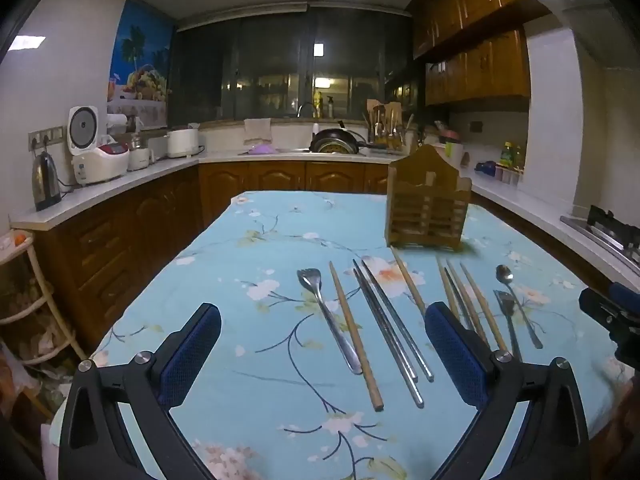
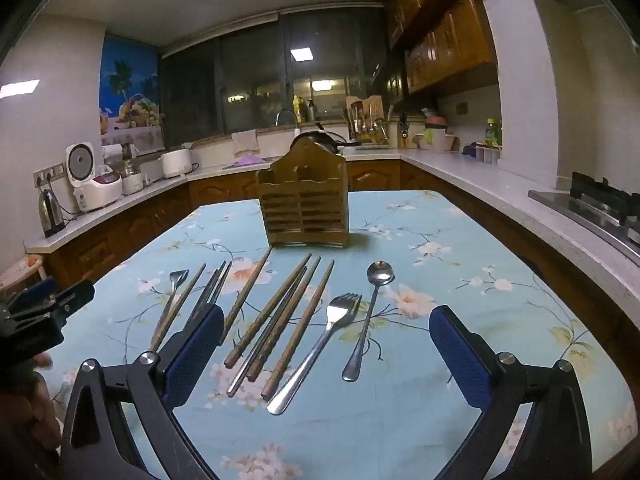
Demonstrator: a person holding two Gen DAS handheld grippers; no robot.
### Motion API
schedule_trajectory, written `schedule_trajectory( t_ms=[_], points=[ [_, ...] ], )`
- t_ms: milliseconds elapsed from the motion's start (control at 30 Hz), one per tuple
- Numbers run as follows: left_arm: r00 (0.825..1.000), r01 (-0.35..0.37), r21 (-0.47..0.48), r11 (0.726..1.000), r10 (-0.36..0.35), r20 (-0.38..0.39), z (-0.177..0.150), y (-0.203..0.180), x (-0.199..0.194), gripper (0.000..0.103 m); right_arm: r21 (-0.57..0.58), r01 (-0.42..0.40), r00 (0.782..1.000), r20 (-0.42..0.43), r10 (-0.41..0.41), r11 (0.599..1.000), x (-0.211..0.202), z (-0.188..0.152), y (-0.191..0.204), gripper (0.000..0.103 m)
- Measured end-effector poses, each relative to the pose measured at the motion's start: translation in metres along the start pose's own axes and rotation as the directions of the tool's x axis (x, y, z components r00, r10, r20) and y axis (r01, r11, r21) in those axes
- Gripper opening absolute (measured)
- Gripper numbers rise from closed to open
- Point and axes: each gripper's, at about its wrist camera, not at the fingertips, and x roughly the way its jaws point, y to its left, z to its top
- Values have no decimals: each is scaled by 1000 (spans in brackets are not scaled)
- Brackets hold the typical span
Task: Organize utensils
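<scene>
Nothing is picked up yet: both the left tongs (image 1: 322,338) and right tongs (image 2: 326,334) hover apart and empty over the bench (image 2: 460,216). Chopsticks (image 2: 280,316), fork (image 2: 320,344) and spoon (image 2: 370,312) lie loose at six o'clock of the wooden holder (image 2: 306,208); the next move likely calls for clamping one utensil

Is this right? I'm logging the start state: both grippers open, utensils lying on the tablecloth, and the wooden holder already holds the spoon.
Not quite. In the right wrist view the spoon lies on the tablecloth, not in the wooden holder; the rest stands.
</scene>
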Motion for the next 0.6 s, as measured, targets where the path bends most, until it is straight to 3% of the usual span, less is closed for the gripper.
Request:
schedule_trajectory(
  t_ms=[600],
  points=[
    [999,41,12,999,-41,-9,1,-7,-6,102,34,-1,1000,-14,1,999,-1,1,-7,103]
  ],
)
